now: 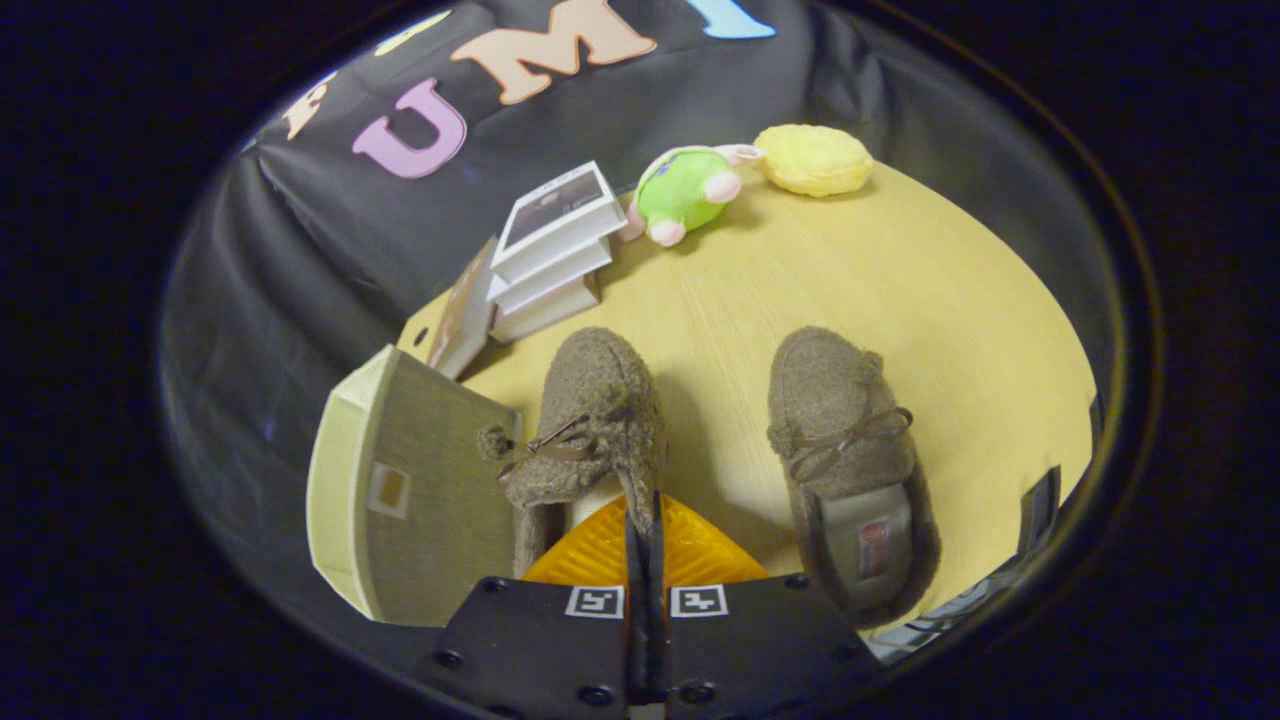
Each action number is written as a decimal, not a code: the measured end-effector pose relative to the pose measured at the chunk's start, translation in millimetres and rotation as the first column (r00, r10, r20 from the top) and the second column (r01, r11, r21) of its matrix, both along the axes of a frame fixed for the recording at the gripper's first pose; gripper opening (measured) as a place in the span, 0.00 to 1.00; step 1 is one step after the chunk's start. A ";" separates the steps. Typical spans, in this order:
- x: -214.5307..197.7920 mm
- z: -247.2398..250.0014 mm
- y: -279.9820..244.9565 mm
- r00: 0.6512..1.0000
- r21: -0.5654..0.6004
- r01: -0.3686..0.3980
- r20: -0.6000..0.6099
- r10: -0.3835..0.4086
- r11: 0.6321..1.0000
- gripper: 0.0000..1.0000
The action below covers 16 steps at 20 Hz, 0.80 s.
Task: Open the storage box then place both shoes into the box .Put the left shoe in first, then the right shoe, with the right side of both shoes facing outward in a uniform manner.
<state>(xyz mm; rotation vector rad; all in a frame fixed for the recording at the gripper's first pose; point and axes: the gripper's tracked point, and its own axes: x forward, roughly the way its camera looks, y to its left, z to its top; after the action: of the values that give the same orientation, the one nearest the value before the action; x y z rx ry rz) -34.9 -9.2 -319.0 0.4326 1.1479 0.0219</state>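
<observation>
Our tongs (643, 520) pinch the collar of the left slipper (590, 430), lifted beside the storage box (420, 490). We judge the first placement underway; the right slipper (850, 470) waits on the surface (950, 300).

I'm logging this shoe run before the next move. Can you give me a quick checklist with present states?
1. Fingers pressed together on the rim of the left-hand shoe: ok.
2. Shoe lifted off the table: cannot tell.
3. Storage box open: cannot tell; it sits beside the held shoe.
4. Second shoe on the table, untouched: ok.
5. Book stack and green plush toy stand beyond the shoes: ok.
</observation>
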 end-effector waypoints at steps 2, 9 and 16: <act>-0.4 24.1 8.9 1.000 0.018 0.013 0.021 -0.013 1.000 0.03; 11.2 101.3 64.5 0.994 0.096 0.011 0.109 -0.022 0.995 0.03; 21.6 135.4 155.1 0.989 0.180 -0.062 0.143 0.036 0.982 0.03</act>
<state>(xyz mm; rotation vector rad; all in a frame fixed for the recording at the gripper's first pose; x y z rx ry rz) -13.3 145.9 -183.6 0.5582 1.0223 0.2004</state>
